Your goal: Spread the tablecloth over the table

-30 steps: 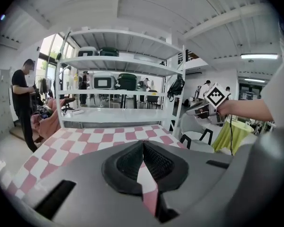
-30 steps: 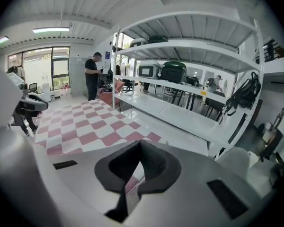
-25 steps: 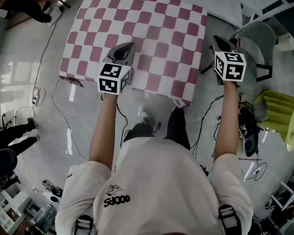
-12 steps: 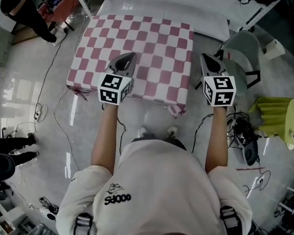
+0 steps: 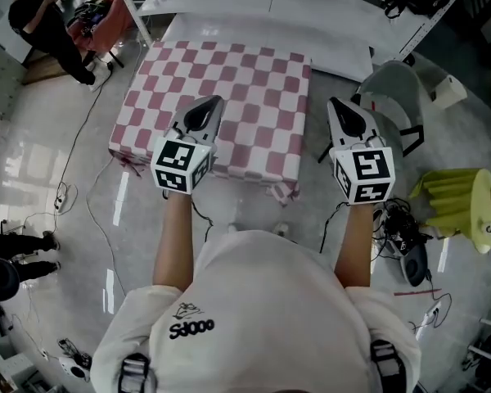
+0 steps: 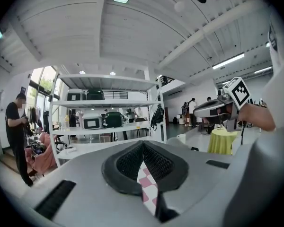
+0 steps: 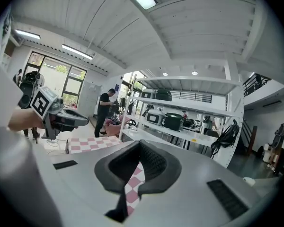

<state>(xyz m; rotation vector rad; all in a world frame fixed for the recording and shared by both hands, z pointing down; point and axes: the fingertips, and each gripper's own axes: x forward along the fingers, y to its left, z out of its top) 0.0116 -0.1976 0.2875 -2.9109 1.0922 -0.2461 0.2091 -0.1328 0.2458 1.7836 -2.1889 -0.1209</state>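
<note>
The pink-and-white checked tablecloth (image 5: 245, 80) lies flat over the small table, with one corner (image 5: 286, 188) hanging at the front right. Both grippers are held high above it and grip none of it. My left gripper (image 5: 211, 102) hovers over the cloth's near half with its pads (image 6: 132, 160) pressed together. My right gripper (image 5: 337, 103) hangs just off the cloth's right edge, also shut and empty. In each gripper view the checks (image 6: 146, 183) (image 7: 132, 183) show far below through the gap under the jaws. The left gripper view also catches the right gripper (image 6: 213, 109).
A grey chair (image 5: 397, 97) stands right of the table and a yellow-green covered stand (image 5: 458, 203) further right. A long white bench (image 5: 270, 23) and shelving rack (image 6: 104, 122) lie behind. A person in black (image 5: 45, 23) stands far left. Cables (image 5: 90, 195) trail on the floor.
Both grippers have risen and drawn back from the cloth's near edge, so the table now looks smaller and farther off. The cloth has stayed flat.
</note>
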